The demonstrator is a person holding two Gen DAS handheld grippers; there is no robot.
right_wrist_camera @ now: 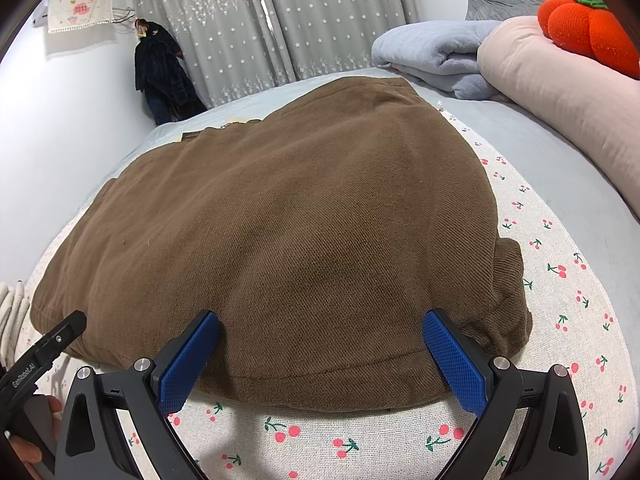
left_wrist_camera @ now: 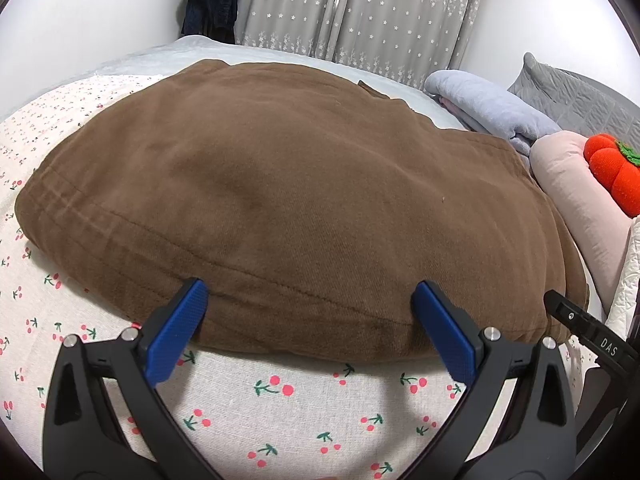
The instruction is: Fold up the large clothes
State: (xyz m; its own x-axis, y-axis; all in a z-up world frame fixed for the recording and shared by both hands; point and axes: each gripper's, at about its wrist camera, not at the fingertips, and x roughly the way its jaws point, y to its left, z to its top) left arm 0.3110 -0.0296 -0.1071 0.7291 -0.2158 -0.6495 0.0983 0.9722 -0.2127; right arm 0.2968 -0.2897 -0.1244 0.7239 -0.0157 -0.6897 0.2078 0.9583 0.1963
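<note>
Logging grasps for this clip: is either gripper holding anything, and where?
Nothing held. Left gripper and right gripper are open, straddling the brown garment's near hem.

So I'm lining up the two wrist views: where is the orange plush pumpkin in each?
Left wrist: orange plush pumpkin at the right edge, mid-height, against the pink pillow.
Right wrist: pumpkin at the top right, on the same pillow.
Shared landmark: the brown garment filling the centre.
</note>
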